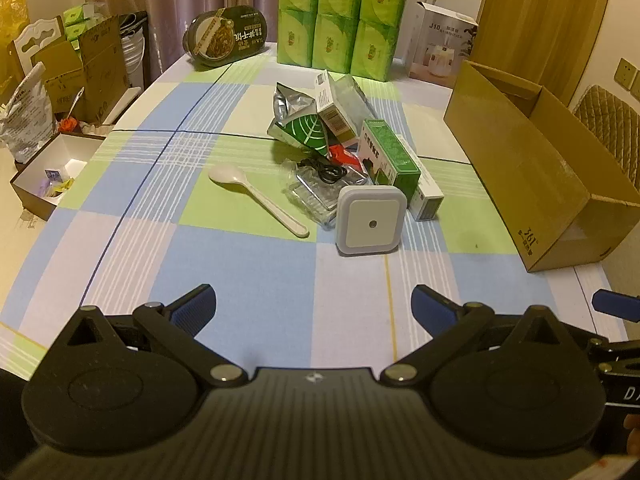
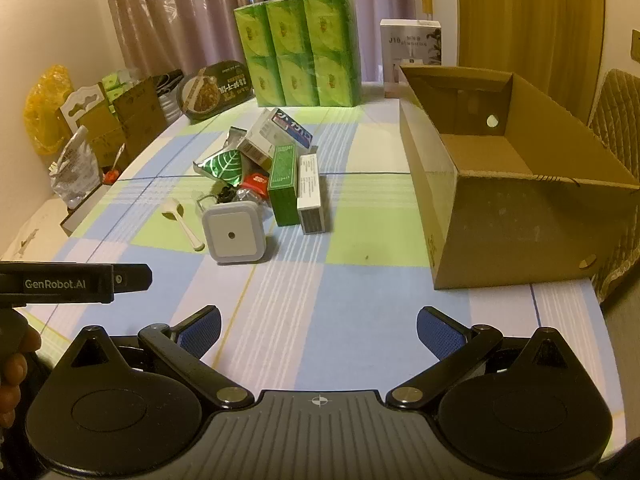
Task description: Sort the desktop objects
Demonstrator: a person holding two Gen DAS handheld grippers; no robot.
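Blue-padded fingers are standing spread as wide as they go on both tools, and neither is holding anything. The left gripper point(image 1: 314, 300) is hovering over the checked tablecloth point(image 1: 248, 280), angled down at it; the right gripper point(image 2: 318, 324) is hovering just beside it, with only bare cloth showing between its pads.

From the left gripper, a square white night light point(image 1: 371, 220) is lying at twelve o'clock, nearest of the pile. A white plastic spoon point(image 1: 256, 196) is resting at eleven o'clock, just left of a clear plastic case point(image 1: 316, 192) with a black cable point(image 1: 326, 170) on top. A green carton point(image 1: 390, 156) is leaning at one o'clock, touching a narrow white box point(image 1: 428, 200) beside it. Behind them a leaf-printed foil pouch point(image 1: 308, 132) is lying under another small box point(image 1: 332, 104).

An open cardboard box point(image 2: 520, 184) is sitting at two o'clock from the right gripper, well apart from the pile. Stacked green tissue packs point(image 2: 300, 52) are standing at twelve o'clock along the far edge.
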